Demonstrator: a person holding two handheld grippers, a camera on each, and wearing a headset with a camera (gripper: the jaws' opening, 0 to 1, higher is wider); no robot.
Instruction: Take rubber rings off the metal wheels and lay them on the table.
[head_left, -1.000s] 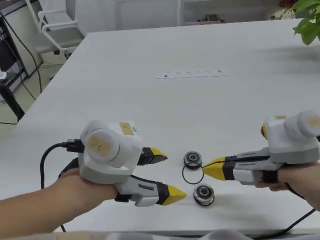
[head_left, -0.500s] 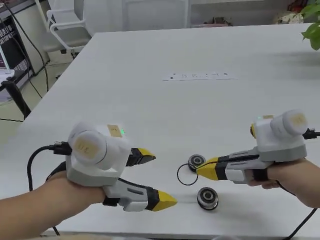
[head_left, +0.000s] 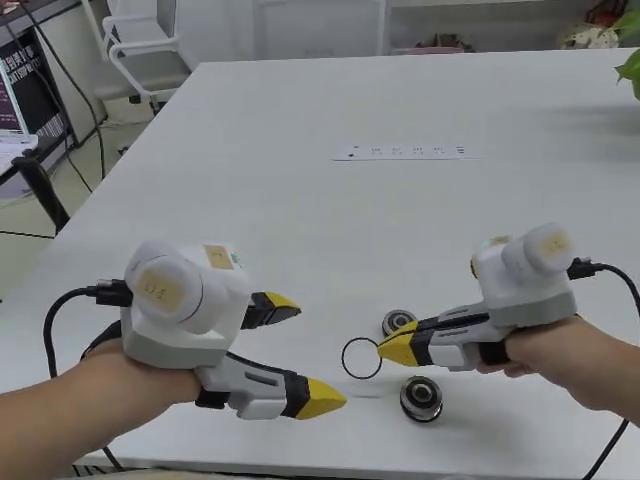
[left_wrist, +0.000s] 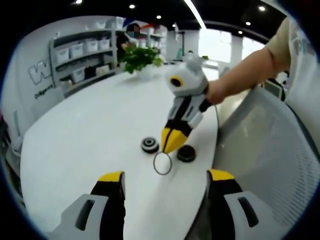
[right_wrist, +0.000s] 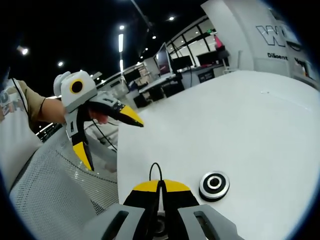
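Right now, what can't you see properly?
Head view: far wheel, partly behind the right gripper.
Head view: near wheel, too small to tell whether rubber remains.
Right gripper view: pinched part of ring, hidden between the shut jaws.
Head view: markings on strip, too small.

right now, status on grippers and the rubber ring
Right gripper shut on rubber ring, ring free of both wheels. Left gripper open, holding nothing. Far wheel and near wheel sit close by the right tip.

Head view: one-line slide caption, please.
Right gripper pinches a rubber ring beside two metal wheels; left gripper hovers open.
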